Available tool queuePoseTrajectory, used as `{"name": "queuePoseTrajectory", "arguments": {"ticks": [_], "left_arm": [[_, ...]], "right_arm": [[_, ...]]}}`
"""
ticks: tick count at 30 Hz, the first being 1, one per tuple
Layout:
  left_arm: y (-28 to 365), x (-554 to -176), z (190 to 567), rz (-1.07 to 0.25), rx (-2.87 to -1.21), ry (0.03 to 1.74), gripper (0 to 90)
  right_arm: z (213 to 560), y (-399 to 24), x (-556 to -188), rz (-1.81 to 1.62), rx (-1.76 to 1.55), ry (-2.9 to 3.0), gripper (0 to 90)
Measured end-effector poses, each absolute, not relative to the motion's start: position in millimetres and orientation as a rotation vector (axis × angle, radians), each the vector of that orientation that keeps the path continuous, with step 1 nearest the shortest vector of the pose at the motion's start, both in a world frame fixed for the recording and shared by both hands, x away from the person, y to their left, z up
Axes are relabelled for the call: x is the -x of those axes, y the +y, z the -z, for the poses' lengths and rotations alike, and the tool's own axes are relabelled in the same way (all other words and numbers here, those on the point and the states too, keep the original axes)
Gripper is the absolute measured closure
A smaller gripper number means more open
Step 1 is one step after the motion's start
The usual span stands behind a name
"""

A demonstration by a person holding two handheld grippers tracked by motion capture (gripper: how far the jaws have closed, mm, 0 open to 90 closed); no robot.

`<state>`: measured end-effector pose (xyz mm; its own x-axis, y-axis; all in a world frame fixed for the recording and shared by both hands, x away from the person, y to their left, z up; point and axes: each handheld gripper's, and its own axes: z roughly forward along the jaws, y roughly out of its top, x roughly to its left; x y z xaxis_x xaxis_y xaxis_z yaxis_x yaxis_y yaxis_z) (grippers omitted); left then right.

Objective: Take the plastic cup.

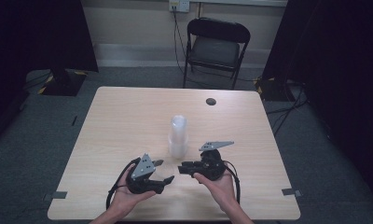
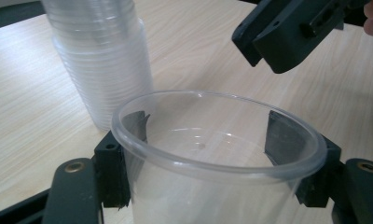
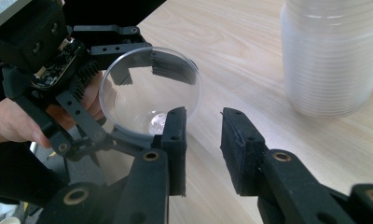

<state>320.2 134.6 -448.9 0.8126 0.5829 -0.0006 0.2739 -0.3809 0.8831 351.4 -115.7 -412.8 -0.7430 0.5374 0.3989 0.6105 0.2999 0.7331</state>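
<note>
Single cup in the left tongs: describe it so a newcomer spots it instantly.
Start at the wooden table, then find the stack of clear cups at its middle. Just nearer the person, the left tongs grip one clear cup by its sides. Unlike the stack, it is alone, empty and held.

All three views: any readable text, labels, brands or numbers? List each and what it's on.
None readable.
Single clear cup held in the left gripper: no print visible.
Stack of clear cups: no print visible.
Circuit board on the left gripper: any markings are too small to read.
Wall socket plate: too small and blurred to read.
Right gripper, table, chair: no markings visible.
</note>
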Motion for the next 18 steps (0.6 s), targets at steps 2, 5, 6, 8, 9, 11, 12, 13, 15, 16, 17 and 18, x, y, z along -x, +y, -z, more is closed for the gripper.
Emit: {"name": "queuePoseTrajectory", "arguments": {"ticks": [2,5,6,8,9,11,12,13,15,16,17,18], "left_arm": [[137,-321,448,-0.385,-1.966,0.647,29.9],[142,-323,446,-0.381,-1.918,0.677,29.8],[142,-323,446,-0.381,-1.918,0.677,29.8],[144,-324,445,-0.374,-1.893,0.696,29.8],[146,-325,444,-0.375,-1.88,0.702,29.9],[149,-326,443,-0.363,-1.845,0.73,30.1],[151,-326,442,-0.361,-1.837,0.74,30.2],[152,-327,442,-0.354,-1.813,0.749,30.3],[154,-328,441,-0.353,-1.8,0.765,30.5],[155,-328,440,-0.351,-1.794,0.768,30.5],[156,-328,440,-0.353,-1.789,0.773,30.5],[157,-329,440,-0.355,-1.79,0.774,30.5]], "right_arm": [[412,-118,-352,1.455,1.098,-2.47,71.0],[411,-120,-352,1.468,1.098,-2.465,70.7],[411,-120,-352,1.468,1.098,-2.465,70.7],[411,-122,-353,1.483,1.102,-2.462,69.8],[411,-122,-353,1.48,1.107,-2.464,69.5],[410,-123,-353,1.495,1.105,-2.461,68.8],[410,-124,-353,1.499,1.104,-2.467,68.2],[410,-124,-353,1.5,1.107,-2.47,68.1],[409,-125,-352,1.513,1.105,-2.464,67.7],[409,-126,-352,1.517,1.106,-2.465,67.0],[409,-126,-352,1.519,1.109,-2.466,67.1],[409,-127,-352,1.524,1.109,-2.466,67.0]]}}
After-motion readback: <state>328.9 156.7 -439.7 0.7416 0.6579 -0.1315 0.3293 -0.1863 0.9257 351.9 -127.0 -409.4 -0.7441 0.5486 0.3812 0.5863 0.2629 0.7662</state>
